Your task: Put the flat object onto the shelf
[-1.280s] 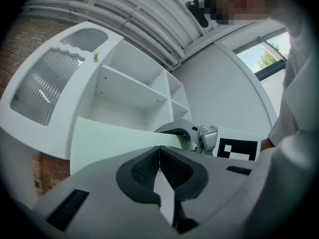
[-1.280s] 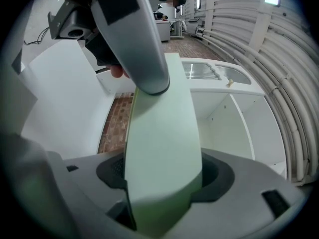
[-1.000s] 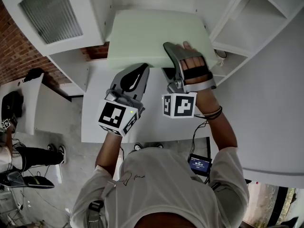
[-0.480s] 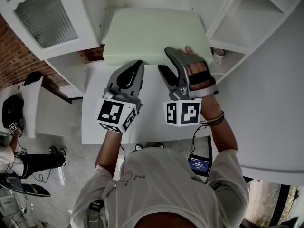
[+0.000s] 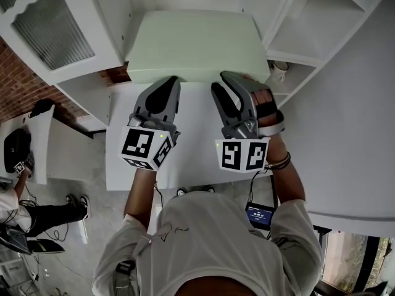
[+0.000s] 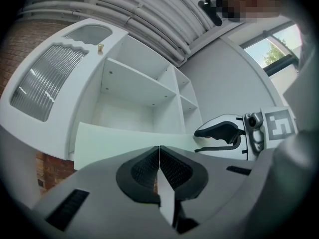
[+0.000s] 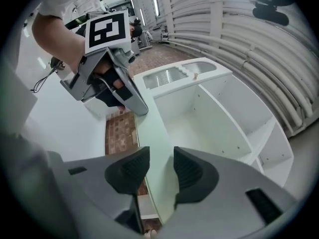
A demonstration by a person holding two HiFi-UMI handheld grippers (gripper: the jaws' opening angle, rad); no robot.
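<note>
The pale green panel (image 5: 194, 42) lies flat, its far part in the bottom bay of the white shelf unit (image 5: 321, 29) and its near edge sticking out toward me over the white tabletop (image 5: 194, 143). How deep it reaches into the bay I can't tell.

My left tongs (image 5: 171, 81) are together, pad against pad, with nothing between the pads. Their tips sit right at the panel's near edge, left of its middle. Along them I see the panel as a broad band straight ahead, with the unit's empty shelves beyond it.

My right tongs (image 5: 222, 82) are closing. The panel's near edge runs between the two jaws (one jaw on either side of the thin sheet), and a gap shows beside each pad, so they aren't pressing on it. My right hand (image 5: 264, 100), in a fingerless glove, is wrapped round the handle, just right of the tongs.

The two tongs are side by side at the same edge, near each other but apart, with bare tabletop between them.

To the left of the panel the unit's ribbed-glass door (image 5: 52, 23) stands open. Brick floor (image 5: 18, 85) shows at the far left.
</note>
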